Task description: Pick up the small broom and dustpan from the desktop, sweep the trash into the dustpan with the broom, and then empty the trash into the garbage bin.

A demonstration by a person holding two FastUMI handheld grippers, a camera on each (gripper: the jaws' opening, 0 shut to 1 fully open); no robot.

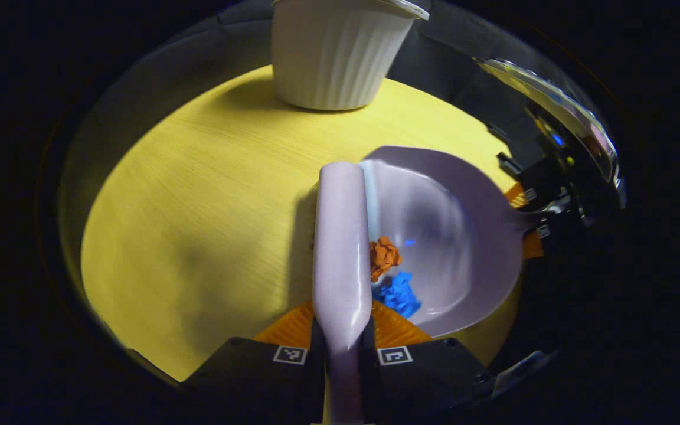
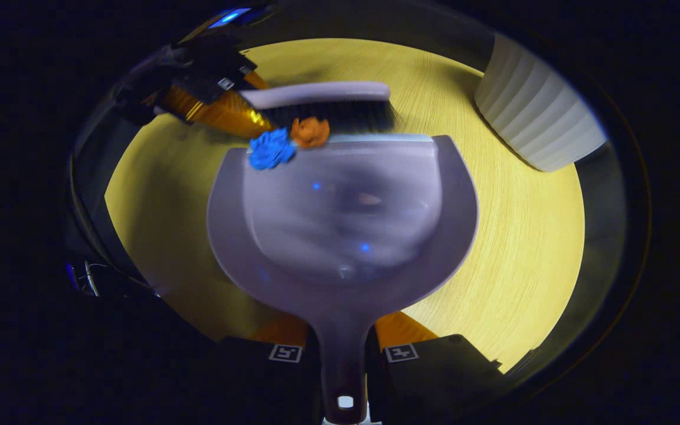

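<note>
In the left gripper view my left gripper [image 1: 343, 345] is shut on the handle of the pale lilac broom [image 1: 341, 248], which points forward over the yellow tabletop [image 1: 198, 195]. Its head rests at the mouth of the lilac dustpan [image 1: 464, 236]. An orange paper wad [image 1: 383, 257] and a blue paper wad [image 1: 399, 293] lie just inside the pan's lip. In the right gripper view my right gripper [image 2: 343, 354] is shut on the dustpan [image 2: 340, 224] handle; the broom [image 2: 322, 103] bristles press the orange wad [image 2: 310, 131] and blue wad [image 2: 270, 149] at the pan's front edge.
A white ribbed bin [image 1: 334, 53] stands at the table's far edge, seen at the upper right in the right gripper view as the bin [image 2: 535, 112]. Bare yellow tabletop [image 2: 523, 236] spreads to the pan's right.
</note>
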